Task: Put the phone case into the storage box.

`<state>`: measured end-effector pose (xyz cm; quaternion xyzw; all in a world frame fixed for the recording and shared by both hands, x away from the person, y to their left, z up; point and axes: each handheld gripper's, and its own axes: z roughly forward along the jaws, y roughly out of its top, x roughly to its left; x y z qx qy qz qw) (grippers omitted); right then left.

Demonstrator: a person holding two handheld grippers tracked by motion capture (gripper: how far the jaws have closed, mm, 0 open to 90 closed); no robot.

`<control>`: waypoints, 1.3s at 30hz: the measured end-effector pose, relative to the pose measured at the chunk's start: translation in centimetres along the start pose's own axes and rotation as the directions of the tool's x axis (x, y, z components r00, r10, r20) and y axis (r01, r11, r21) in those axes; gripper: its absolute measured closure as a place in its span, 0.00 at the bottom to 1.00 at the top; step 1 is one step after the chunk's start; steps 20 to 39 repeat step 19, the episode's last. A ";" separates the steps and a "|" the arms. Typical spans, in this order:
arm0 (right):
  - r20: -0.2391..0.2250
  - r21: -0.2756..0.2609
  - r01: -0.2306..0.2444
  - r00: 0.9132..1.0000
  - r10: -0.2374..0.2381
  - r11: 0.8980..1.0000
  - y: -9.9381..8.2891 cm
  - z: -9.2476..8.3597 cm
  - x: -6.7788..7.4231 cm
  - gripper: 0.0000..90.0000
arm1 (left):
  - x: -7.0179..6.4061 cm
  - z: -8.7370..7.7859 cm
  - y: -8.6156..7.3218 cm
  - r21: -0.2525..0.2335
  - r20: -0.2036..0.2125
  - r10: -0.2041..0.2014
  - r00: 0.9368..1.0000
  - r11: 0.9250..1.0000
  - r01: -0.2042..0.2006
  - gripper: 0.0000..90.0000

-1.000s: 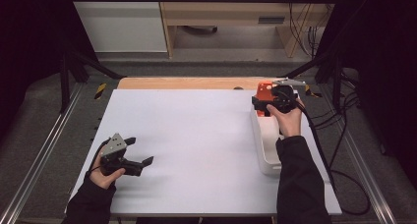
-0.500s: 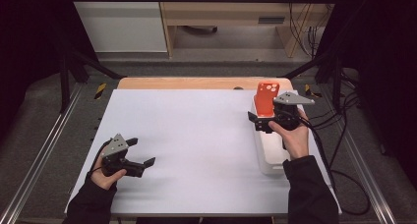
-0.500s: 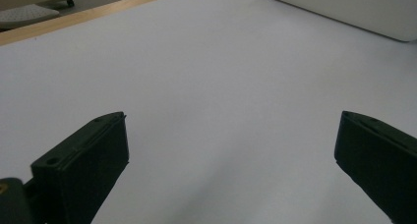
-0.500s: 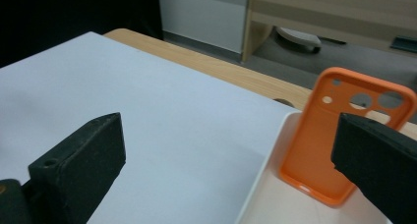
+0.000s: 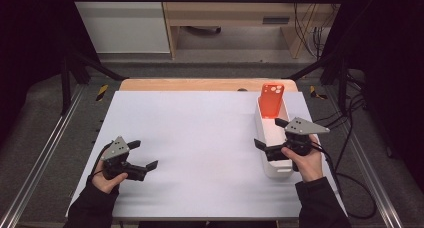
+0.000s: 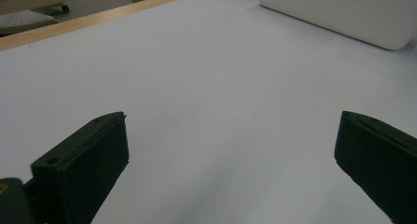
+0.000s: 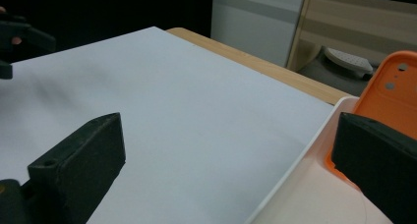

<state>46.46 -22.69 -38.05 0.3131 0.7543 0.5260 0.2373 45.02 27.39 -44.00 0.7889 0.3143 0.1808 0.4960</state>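
Your right gripper (image 5: 272, 136) has its 2 jaws spread wide and grasping nothing; it hovers over the near part of the white tray (image 5: 278, 169), with 1 jaw above the tray's inside and the other out over the table sheet to its left. In the right gripper view (image 7: 226, 175) the same gap shows: the tray's long rim (image 7: 295, 160) runs up between the jaws, and the orange phone case (image 7: 388, 101) rises just behind the right-hand jaw without touching it.

That orange phone case (image 5: 271, 100) stands nearly upright at the far end of the tray, leaning back against the far wall, camera cut-outs at the top (its lower end is inside the tray, hidden by the walls).

Your left gripper (image 5: 141, 157) is well apart from all this, low over the near left part of the white table sheet (image 5: 200, 133). Its jaws are also released and wide, with bare sheet between them, as the left gripper view (image 6: 231, 170) shows. That view has the tray's outer wall (image 6: 339, 13) far off at the top right.

A wooden strip (image 5: 200, 84) edges the table's far side.
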 end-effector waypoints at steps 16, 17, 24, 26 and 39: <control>-0.056 -0.003 0.011 0.998 -0.011 1.000 -5.1 -2.8 -0.9 0.00 | -0.1 -0.2 0.1 -0.022 0.002 0.012 1.000 1.000 -0.012 0.00; -0.057 -0.003 0.008 0.998 -0.008 1.000 -5.2 -3.0 -0.9 0.01 | -0.1 -0.3 0.2 -0.024 0.002 0.012 1.000 1.000 -0.012 0.00; -0.059 -0.007 0.006 0.998 -0.006 1.000 -5.4 -3.2 -1.1 0.01 | -0.1 -0.3 0.2 -0.028 0.003 0.011 1.000 1.000 -0.011 0.00; -0.059 -0.007 0.006 0.998 -0.006 1.000 -5.4 -3.2 -1.1 0.01 | -0.1 -0.3 0.2 -0.028 0.003 0.011 1.000 1.000 -0.011 0.00; -0.059 -0.007 0.006 0.998 -0.006 1.000 -5.4 -3.2 -1.1 0.01 | -0.1 -0.3 0.2 -0.028 0.003 0.011 1.000 1.000 -0.011 0.00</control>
